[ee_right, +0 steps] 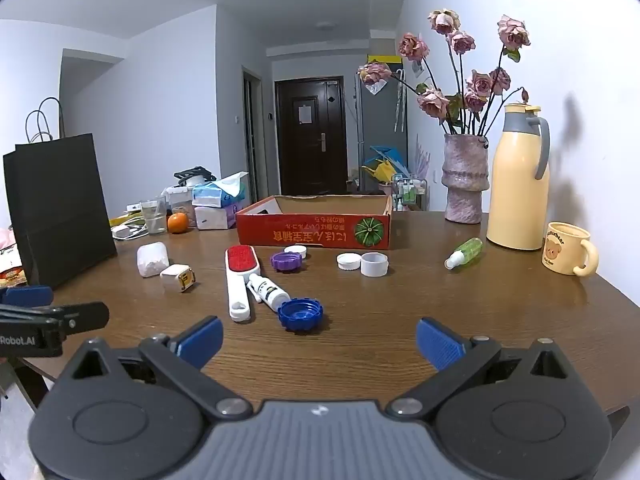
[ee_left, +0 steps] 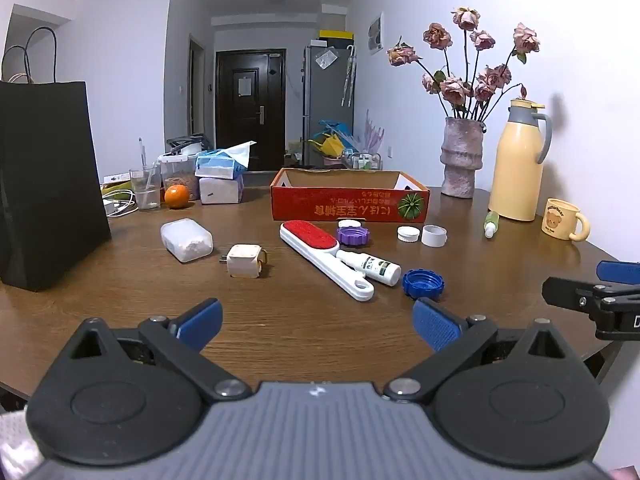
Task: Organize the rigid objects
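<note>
A red open cardboard box (ee_left: 350,203) (ee_right: 314,230) stands mid-table. In front of it lie a red-and-white lint brush (ee_left: 320,254) (ee_right: 239,280), a white dropper bottle (ee_left: 374,267) (ee_right: 269,290), a blue cap (ee_left: 423,282) (ee_right: 300,314), a purple cap (ee_left: 352,235) (ee_right: 286,261), white caps (ee_left: 434,235) (ee_right: 374,264), a white charger cube (ee_left: 244,261) (ee_right: 178,277), a white plastic container (ee_left: 186,239) (ee_right: 152,259) and a green spray bottle (ee_left: 491,222) (ee_right: 464,252). My left gripper (ee_left: 318,322) and right gripper (ee_right: 320,338) are open and empty near the front edge.
A black paper bag (ee_left: 48,184) (ee_right: 60,212) stands at the left. A vase of dried roses (ee_left: 460,156) (ee_right: 466,178), a yellow thermos (ee_left: 518,160) (ee_right: 520,180) and a bear mug (ee_left: 564,219) (ee_right: 568,254) line the right wall. Tissue boxes, a glass and an orange (ee_left: 177,196) sit back left.
</note>
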Demonstrator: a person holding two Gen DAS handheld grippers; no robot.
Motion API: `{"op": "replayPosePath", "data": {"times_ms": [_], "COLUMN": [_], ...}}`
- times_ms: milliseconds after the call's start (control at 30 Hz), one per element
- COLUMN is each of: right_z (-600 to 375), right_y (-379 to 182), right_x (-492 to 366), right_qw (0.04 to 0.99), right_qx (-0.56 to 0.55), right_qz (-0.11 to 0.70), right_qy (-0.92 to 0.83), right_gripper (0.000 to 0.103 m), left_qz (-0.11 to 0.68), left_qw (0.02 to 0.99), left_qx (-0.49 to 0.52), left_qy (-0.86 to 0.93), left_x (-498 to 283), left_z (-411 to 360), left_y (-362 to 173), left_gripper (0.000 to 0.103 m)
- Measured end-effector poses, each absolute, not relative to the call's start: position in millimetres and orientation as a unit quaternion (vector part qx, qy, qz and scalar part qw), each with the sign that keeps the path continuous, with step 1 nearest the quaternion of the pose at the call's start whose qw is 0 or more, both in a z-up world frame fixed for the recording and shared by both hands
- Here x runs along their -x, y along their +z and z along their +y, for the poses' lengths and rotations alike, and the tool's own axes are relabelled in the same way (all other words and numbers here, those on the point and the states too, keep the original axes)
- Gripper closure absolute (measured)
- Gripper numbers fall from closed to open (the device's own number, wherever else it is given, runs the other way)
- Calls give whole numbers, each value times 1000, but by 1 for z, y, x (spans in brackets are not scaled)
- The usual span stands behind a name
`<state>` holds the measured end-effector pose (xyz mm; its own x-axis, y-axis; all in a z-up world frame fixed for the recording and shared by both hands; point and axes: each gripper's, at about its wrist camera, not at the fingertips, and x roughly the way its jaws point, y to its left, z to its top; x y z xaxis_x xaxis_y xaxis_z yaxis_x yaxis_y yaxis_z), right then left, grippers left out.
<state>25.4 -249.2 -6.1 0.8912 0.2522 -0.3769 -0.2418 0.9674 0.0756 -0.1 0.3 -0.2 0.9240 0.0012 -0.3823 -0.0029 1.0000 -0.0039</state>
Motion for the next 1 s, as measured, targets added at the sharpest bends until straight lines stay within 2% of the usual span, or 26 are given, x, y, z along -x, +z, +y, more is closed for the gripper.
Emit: {"op": "replayPosePath", "data": {"times_ms": [1000], "right_z": [-247], "right_y": [-9], "right_x": [-26], "right_qw": [971], "right_qx": [-11], "right_qz": [200], "right_qy": [132], "right_gripper": [0], "left_qz": [198], "left_qw": [980], "left_qx": [6], "left_qy": [6], "left_x": [-1], "left_z": [0], "left_y": [1], "left_gripper": [0]}}
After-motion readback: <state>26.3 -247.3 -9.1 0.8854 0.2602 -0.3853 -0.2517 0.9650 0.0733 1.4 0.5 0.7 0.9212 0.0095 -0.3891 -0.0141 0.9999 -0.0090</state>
